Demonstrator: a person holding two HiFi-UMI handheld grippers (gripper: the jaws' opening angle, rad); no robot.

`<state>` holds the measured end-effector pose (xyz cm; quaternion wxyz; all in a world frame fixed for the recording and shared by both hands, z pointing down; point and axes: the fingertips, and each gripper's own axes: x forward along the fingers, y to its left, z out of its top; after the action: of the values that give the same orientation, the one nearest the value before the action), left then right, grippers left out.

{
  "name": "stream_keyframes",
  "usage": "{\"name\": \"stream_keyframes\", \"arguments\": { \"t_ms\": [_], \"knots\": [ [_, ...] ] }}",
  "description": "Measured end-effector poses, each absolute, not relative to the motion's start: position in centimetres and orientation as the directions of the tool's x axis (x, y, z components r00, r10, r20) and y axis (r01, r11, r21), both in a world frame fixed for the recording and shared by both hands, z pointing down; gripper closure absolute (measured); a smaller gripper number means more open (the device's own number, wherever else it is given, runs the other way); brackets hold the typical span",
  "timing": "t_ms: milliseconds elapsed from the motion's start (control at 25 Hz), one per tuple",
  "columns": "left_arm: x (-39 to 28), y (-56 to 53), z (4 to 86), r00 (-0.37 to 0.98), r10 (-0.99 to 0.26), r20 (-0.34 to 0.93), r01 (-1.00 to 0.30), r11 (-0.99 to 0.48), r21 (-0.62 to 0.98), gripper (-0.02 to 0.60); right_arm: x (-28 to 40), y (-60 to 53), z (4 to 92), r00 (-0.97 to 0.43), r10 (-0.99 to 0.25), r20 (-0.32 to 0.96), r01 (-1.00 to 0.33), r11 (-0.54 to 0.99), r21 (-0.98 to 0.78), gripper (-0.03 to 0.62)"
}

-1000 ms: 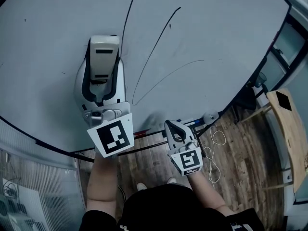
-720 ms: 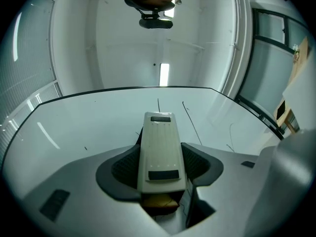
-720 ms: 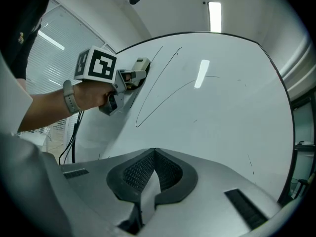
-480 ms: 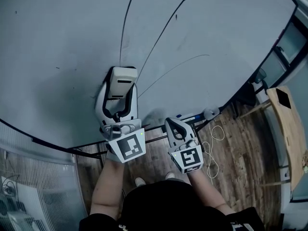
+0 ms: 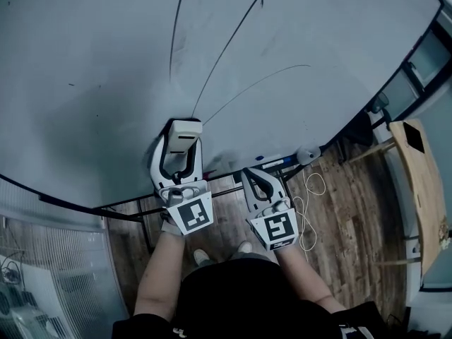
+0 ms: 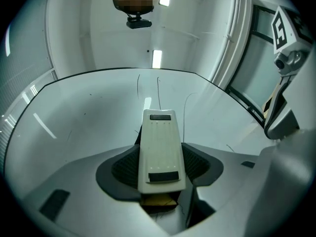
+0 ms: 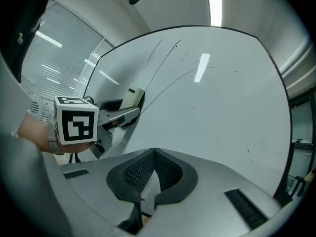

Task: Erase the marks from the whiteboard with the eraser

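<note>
Here, left hand-held gripper (image 5: 181, 145) clamped on eraser (image 6: 160, 147) low on whiteboard (image 5: 99, 55); right hand-held gripper (image 7: 154, 158) jaws together.

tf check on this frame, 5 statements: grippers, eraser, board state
1. The left gripper is shut on the eraser. True.
2. The right gripper holds a marker. False: its jaws are together with nothing between them.
3. The whiteboard is wiped clean. False: long dark lines run across it.
4. In the head view the eraser sits near the board's lower edge. True.
5. The right gripper is pressed against the eraser. False: it is apart from it, off to the left gripper's right.
</note>
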<state>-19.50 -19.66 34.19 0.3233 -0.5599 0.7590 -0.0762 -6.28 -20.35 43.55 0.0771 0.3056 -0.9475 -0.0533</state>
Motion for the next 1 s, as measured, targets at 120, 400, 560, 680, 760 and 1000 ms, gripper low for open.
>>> {"name": "stream_keyframes", "arguments": {
  "t_ms": [120, 400, 560, 680, 760, 1000],
  "knots": [
    [-19.7, -19.6, 35.9, -0.177, -0.909, -0.377, -0.810, 0.352, -0.469, 0.316, -6.0, -20.1, 44.0, -0.801, -0.586, 0.123, -0.570, 0.809, 0.146, 0.568],
    [-19.7, -19.3, 35.6, -0.144, -0.940, -0.310, -0.857, 0.275, -0.436, 0.316, -5.8, -19.3, 44.4, -0.808, -0.574, 0.131, -0.554, 0.817, 0.159, 0.568],
    [-19.8, -19.3, 34.3, -0.148, -0.944, -0.295, -0.872, 0.265, -0.412, 0.316, -5.8, -19.3, 44.5, -0.812, -0.570, 0.127, -0.552, 0.820, 0.149, 0.568],
    [-20.0, -19.3, 31.9, -0.161, -0.940, -0.301, -0.872, 0.279, -0.403, 0.316, -5.8, -19.4, 44.6, -0.813, -0.568, 0.128, -0.554, 0.822, 0.131, 0.568],
    [-20.1, -19.3, 29.9, -0.179, -0.935, -0.305, -0.875, 0.293, -0.386, 0.316, -5.9, -19.5, 44.3, -0.821, -0.559, 0.118, -0.545, 0.828, 0.135, 0.568],
    [-19.4, -19.7, 23.8, -0.194, -0.926, -0.325, -0.865, 0.318, -0.388, 0.316, -5.9, -19.5, 43.1, -0.839, -0.537, 0.082, -0.525, 0.840, 0.136, 0.568]
  ]
}}
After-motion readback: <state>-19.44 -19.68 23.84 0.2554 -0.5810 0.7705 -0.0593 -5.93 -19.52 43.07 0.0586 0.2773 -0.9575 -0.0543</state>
